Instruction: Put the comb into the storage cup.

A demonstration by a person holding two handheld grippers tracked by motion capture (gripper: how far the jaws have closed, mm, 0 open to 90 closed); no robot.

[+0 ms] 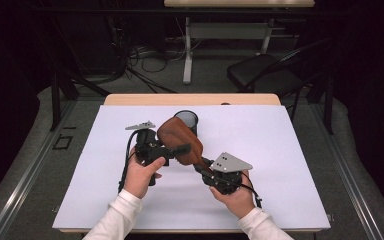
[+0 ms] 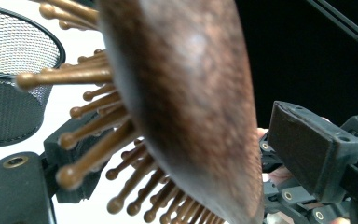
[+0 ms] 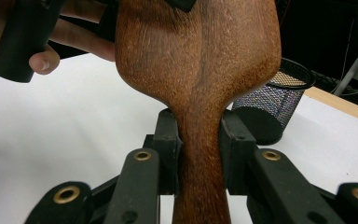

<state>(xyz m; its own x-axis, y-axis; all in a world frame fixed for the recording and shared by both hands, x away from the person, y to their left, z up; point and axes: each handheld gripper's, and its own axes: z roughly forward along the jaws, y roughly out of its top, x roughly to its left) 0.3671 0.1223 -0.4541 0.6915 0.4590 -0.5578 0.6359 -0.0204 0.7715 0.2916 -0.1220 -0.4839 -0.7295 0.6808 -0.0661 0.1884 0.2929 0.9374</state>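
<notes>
A brown wooden hairbrush [image 1: 180, 137] hangs tilted above the white table cover [image 1: 285, 165], its head pointing to the far left. My right gripper [image 1: 203, 165] is shut on its handle; in the right gripper view both pads press the narrow neck of the hairbrush [image 3: 198, 60]. My left gripper [image 1: 176, 145] is open around the head, one jaw on the bristle side and the other off the smooth back of the hairbrush [image 2: 191, 93], with a gap showing. A black mesh cup [image 1: 187, 119] stands upright just behind the brush.
The mesh cup [image 2: 14, 70] sits close beyond the bristles, and in the right gripper view the cup [image 3: 271, 105] is to the right of the brush head. A dark chair [image 1: 265, 70] and cables lie on the floor beyond the table's far wooden edge [image 1: 190, 99].
</notes>
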